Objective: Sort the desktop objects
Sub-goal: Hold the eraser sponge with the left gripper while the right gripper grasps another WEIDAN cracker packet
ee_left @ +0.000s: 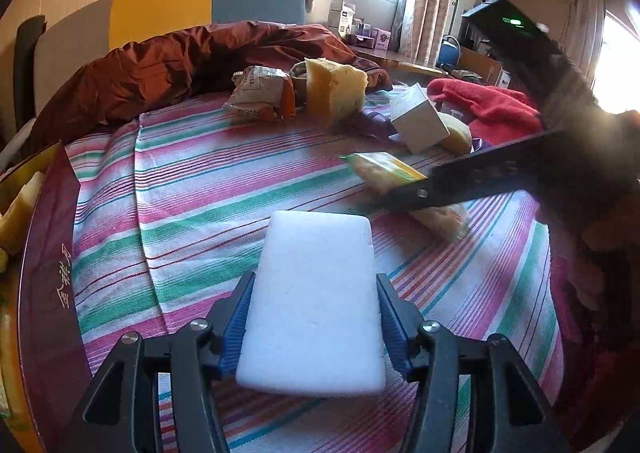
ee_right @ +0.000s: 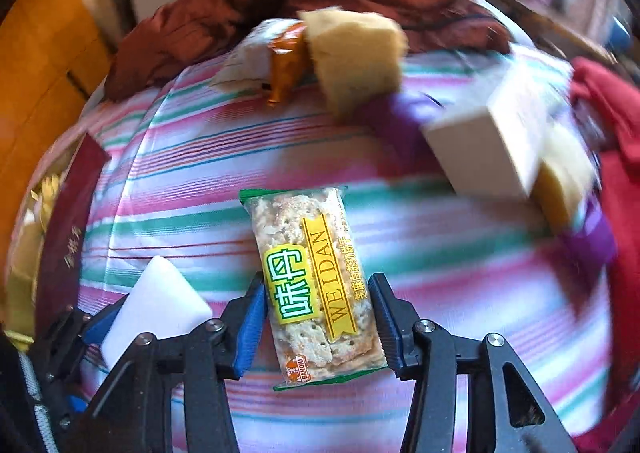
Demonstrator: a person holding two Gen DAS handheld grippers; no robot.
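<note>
The cracker packet (ee_right: 316, 289) carries a yellow band with "WEIDAN" in brown capitals, beside two large green-and-white Chinese characters, "味丹". A line of smaller Chinese characters runs along the band's edge, too fine to read surely. At its bottom corner sits a small logo that seems to say "BANQIU". The dark red box (ee_left: 48, 273) bears gold Chinese characters, blurred beyond reading.

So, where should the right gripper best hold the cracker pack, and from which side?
Grip the cracker pack across its short width, on the two long edges near the lower half, coming from above. It lies flat on the striped cloth, long axis in line with the right gripper, whose fingers already flank it.
</note>
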